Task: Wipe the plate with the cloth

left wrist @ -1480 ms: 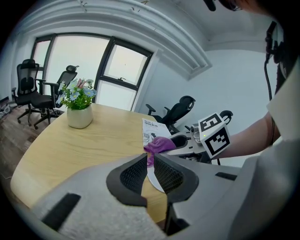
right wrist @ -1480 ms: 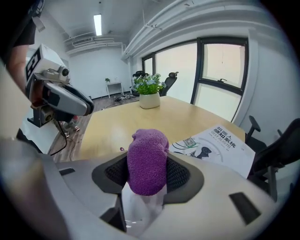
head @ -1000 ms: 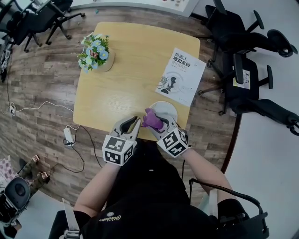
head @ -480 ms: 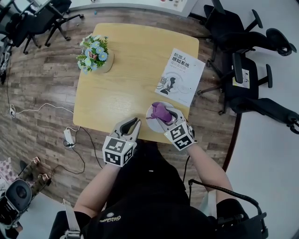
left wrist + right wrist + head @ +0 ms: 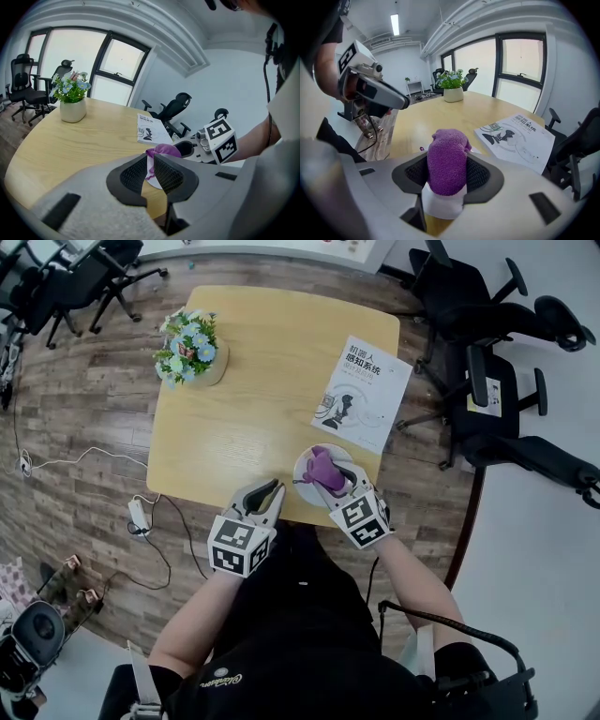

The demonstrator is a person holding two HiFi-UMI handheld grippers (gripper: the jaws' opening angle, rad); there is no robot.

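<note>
Purple cloth is bunched into a thick roll. Its long axis runs along the right gripper jaws, with the free end pointing out toward the table middle. The right gripper is clamped on it over the white plate, at the near right edge of the wooden table. Left gripper sits left of the plate, jaws narrowly apart, nothing between them. The right gripper view shows the looped terry texture and only a sliver of plate. The head view shows the plate's full round outline.
</note>
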